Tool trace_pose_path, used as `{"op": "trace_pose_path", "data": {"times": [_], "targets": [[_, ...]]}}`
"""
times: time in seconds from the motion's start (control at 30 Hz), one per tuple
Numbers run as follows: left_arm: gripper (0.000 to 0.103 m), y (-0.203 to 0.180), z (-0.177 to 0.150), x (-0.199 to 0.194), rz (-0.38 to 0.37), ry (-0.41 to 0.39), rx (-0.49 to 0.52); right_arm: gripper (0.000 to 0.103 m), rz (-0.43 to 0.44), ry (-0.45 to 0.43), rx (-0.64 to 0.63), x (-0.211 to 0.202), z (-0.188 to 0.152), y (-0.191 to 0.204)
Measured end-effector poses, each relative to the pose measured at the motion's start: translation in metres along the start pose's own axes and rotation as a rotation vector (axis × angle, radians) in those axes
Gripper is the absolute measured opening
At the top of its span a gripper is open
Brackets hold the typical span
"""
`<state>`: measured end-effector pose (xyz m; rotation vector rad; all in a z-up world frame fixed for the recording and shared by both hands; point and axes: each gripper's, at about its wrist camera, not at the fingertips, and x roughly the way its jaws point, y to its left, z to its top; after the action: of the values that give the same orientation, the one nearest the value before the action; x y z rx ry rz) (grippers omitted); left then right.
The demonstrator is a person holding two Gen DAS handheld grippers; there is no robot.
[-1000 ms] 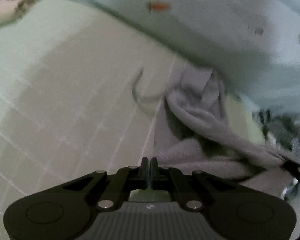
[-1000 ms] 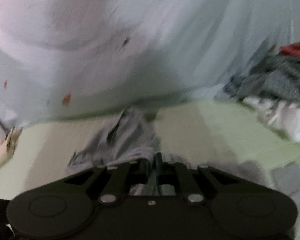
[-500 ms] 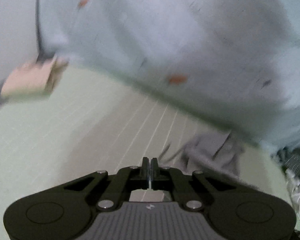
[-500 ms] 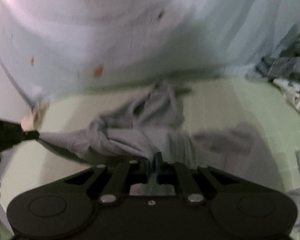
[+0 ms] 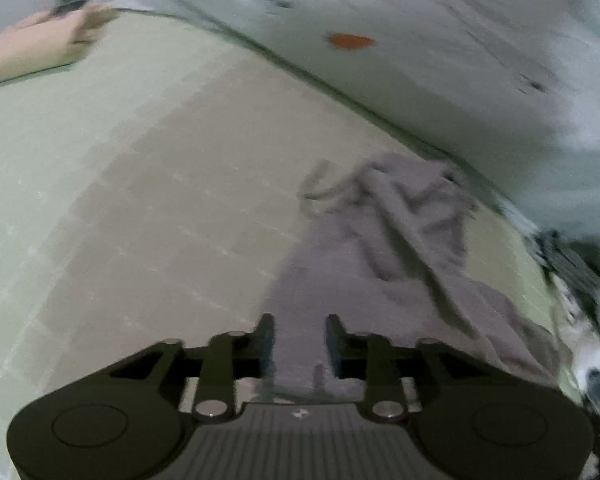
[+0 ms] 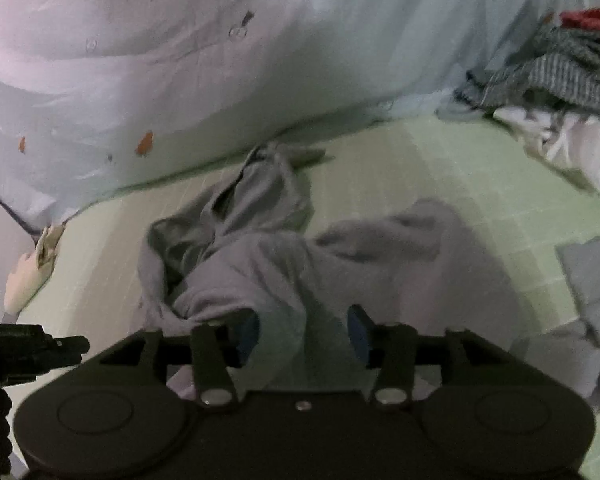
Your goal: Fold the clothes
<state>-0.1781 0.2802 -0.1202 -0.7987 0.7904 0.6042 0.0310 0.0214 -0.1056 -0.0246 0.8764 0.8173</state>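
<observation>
Left gripper: jaws parted to a moderate width, holding nothing, with grey cloth showing between the fingers. Right gripper: jaws spread wider, also empty, poised over the same cloth.

The grey garment lies crumpled and twisted on the green checked sheet, its far end bunched near the pale printed quilt. It is not folded in either view.

Judged procedure: before any fold, the garment needs to lie flat. Close each gripper on a single layer at an outer edge, not on a bunched ridge, then draw the two grips apart to remove the twist.

View differences: the right wrist view shows a pile of other clothes at the far right, a flat grey piece at the right edge, and the tip of the left gripper at lower left. The left wrist view shows the long diagonal ridge of the garment more plainly, but with motion blur.
</observation>
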Motion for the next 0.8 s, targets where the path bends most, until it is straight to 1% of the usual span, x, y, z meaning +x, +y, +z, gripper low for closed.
{"op": "trace_pose_path", "data": {"times": [0.07,0.13,0.2,0.3,0.4,0.43,0.47,0.5,0.53,0.57,0.6,0.63,0.67,0.7,0.73,0.8], "targets": [[0.044,-0.015,-0.006,0.000,-0.057,0.018,0.058,0.057,0.006,0.003,0.005,-0.004,-0.001,-0.007],[0.052,-0.031,-0.015,0.002,-0.101,0.040,0.124,0.059,-0.001,0.002,0.020,-0.010,-0.005,-0.017],[0.056,-0.045,-0.027,0.006,-0.133,0.068,0.200,0.060,-0.021,-0.001,0.039,-0.017,-0.010,-0.028],[0.062,-0.065,-0.048,0.016,-0.159,0.126,0.344,0.064,-0.131,0.015,0.074,-0.023,-0.020,-0.050],[0.064,-0.080,-0.073,0.034,-0.115,0.173,0.466,0.068,-0.153,0.072,0.091,-0.006,-0.036,-0.066],[0.066,-0.083,-0.079,0.041,-0.095,0.179,0.478,0.073,-0.161,0.092,0.097,-0.001,-0.041,-0.072],[0.066,-0.084,-0.084,0.048,-0.076,0.185,0.483,0.075,-0.168,0.111,0.102,0.005,-0.046,-0.077],[0.065,-0.086,-0.089,0.055,-0.057,0.191,0.489,0.075,-0.176,0.130,0.108,0.010,-0.051,-0.082],[0.062,-0.087,-0.092,0.059,-0.048,0.195,0.484,0.070,-0.183,0.149,0.114,0.016,-0.056,-0.088],[0.057,-0.089,-0.093,0.062,-0.044,0.197,0.476,0.051,-0.181,0.166,0.120,0.020,-0.060,-0.092],[0.034,-0.089,-0.094,0.061,-0.037,0.194,0.465,0.036,-0.140,0.173,0.128,0.020,-0.063,-0.093],[0.019,-0.089,-0.094,0.059,-0.029,0.189,0.452,0.022,-0.104,0.178,0.133,0.019,-0.066,-0.093],[0.017,-0.089,-0.094,0.057,-0.021,0.184,0.439,0.012,-0.089,0.174,0.115,0.014,-0.068,-0.091],[0.013,-0.087,-0.094,0.051,-0.014,0.172,0.408,0.011,-0.078,0.172,0.072,0.005,-0.069,-0.087],[0.013,-0.085,-0.096,0.043,0.000,0.165,0.381,0.010,-0.066,0.171,0.027,-0.004,-0.071,-0.084],[0.013,-0.077,-0.103,0.023,0.051,0.153,0.360,0.010,-0.048,0.195,-0.044,-0.022,-0.076,-0.079]]}}
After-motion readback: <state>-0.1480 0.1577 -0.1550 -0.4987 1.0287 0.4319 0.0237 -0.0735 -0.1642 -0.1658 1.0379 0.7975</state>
